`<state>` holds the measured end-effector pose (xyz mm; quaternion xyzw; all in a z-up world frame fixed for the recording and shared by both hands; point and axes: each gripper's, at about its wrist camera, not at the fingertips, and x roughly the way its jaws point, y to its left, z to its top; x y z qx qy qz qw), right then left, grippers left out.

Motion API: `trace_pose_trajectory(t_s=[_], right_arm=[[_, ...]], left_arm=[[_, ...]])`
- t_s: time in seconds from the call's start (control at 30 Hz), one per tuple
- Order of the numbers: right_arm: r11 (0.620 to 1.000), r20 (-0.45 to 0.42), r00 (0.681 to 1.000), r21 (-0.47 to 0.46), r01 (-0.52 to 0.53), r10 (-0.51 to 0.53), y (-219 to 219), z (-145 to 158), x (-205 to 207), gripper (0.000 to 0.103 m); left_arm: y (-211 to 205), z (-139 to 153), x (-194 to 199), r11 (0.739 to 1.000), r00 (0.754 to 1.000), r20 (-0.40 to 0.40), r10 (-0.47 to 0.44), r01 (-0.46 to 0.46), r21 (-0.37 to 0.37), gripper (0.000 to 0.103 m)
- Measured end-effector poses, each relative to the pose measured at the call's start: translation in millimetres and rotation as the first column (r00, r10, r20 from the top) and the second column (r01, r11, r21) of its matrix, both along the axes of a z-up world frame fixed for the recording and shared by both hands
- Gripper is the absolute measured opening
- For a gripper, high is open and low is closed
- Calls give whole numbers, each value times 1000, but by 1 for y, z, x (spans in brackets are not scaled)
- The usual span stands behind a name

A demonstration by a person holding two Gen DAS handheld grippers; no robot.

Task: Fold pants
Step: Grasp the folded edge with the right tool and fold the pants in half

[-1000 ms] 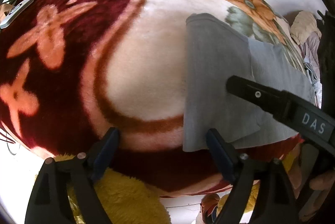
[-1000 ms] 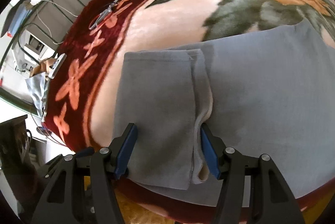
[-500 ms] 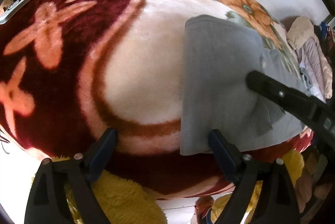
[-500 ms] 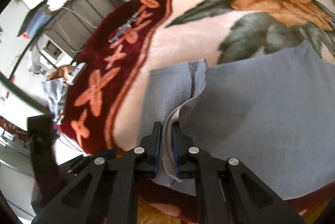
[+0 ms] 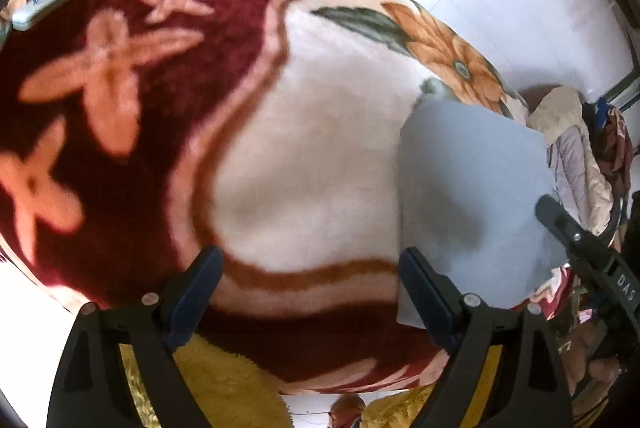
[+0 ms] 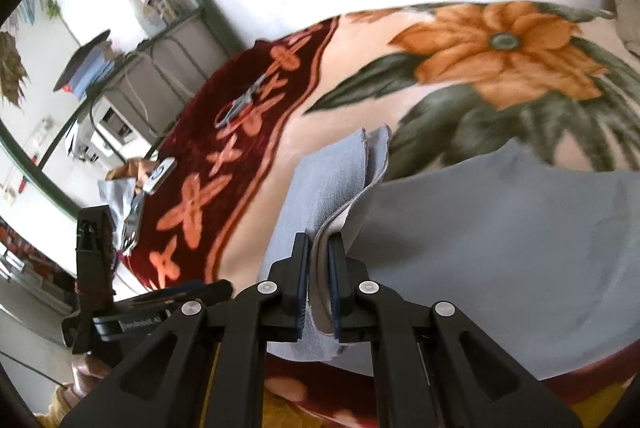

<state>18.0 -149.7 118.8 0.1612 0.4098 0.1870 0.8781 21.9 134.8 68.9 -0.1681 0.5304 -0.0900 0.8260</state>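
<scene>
**Right claw pinches the pants edge**

Left wrist view: the left gripper (image 5: 310, 292) stands wide and empty over the blanket (image 5: 312, 155); the grey pants (image 5: 472, 187) lie beside its right finger, near the blanket's front edge.

Right wrist view: the right gripper (image 6: 319, 282) is clamped on a raised fold of the pants (image 6: 500, 236).
</scene>
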Motion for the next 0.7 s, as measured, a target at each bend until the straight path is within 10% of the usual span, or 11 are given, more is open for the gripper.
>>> trace_pose_trajectory(t_s=[0.7], right_arm=[[952,62,965,-155,263,-257,-159,41,-23,9]], left_arm=[[-118,40,10,971,977,69,-203,192,141,92]])
